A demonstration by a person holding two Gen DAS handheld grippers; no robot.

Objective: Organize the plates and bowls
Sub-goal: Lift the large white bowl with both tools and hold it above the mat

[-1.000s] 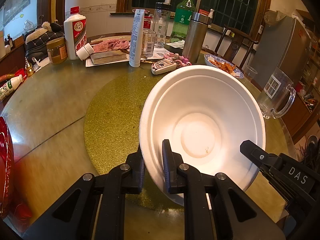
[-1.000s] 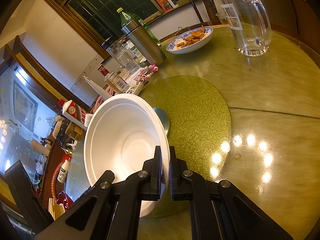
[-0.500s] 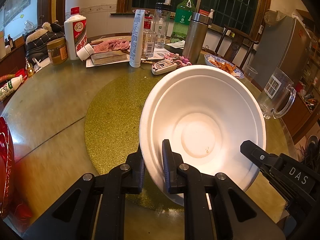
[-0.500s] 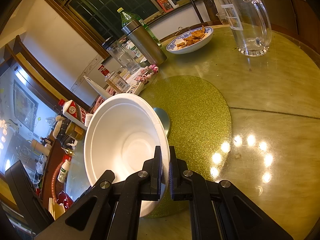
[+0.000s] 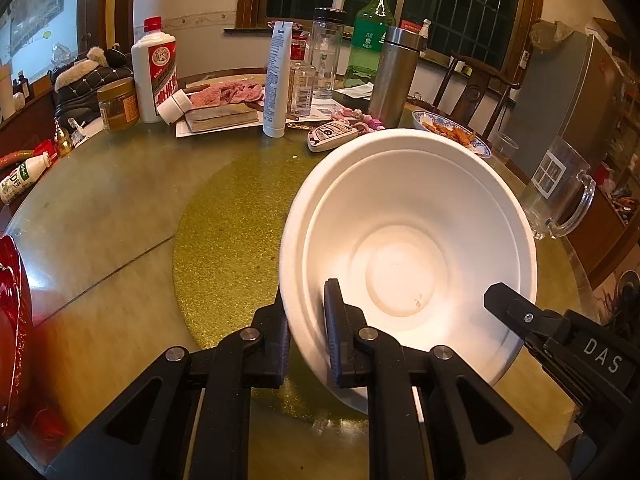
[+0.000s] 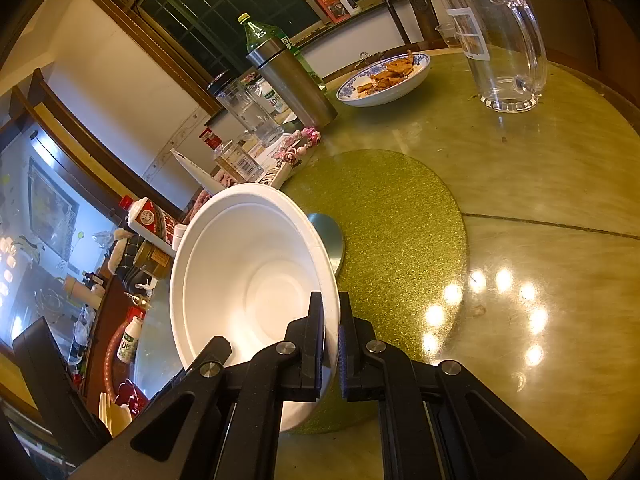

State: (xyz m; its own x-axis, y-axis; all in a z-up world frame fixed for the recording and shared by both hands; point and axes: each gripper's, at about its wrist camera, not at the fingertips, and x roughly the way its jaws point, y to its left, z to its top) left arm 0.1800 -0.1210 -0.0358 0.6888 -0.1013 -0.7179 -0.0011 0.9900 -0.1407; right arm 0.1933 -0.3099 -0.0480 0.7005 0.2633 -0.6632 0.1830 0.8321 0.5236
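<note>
A white bowl (image 5: 404,240) (image 6: 248,272) with a stepped inner wall hangs tilted over the round gold glitter mat (image 5: 232,240) (image 6: 400,220). My left gripper (image 5: 306,304) is shut on the bowl's near-left rim, one finger inside and one outside. My right gripper (image 6: 330,312) is shut on the opposite rim; its black fingertip (image 5: 500,298) shows at the bowl's right edge in the left wrist view. The left gripper's body (image 6: 40,360) appears at the lower left of the right wrist view. A blue-patterned dish of fried food (image 5: 452,132) (image 6: 384,80) stands at the back of the table.
A clear glass pitcher (image 5: 560,192) (image 6: 500,48) stands right of the mat. Behind the mat are a steel flask (image 5: 392,76) (image 6: 292,80), a green bottle (image 5: 368,40), a white tube (image 5: 276,80), a white liquor bottle (image 5: 154,72) and a jar (image 5: 118,104). A grey disc (image 6: 330,236) lies by the bowl.
</note>
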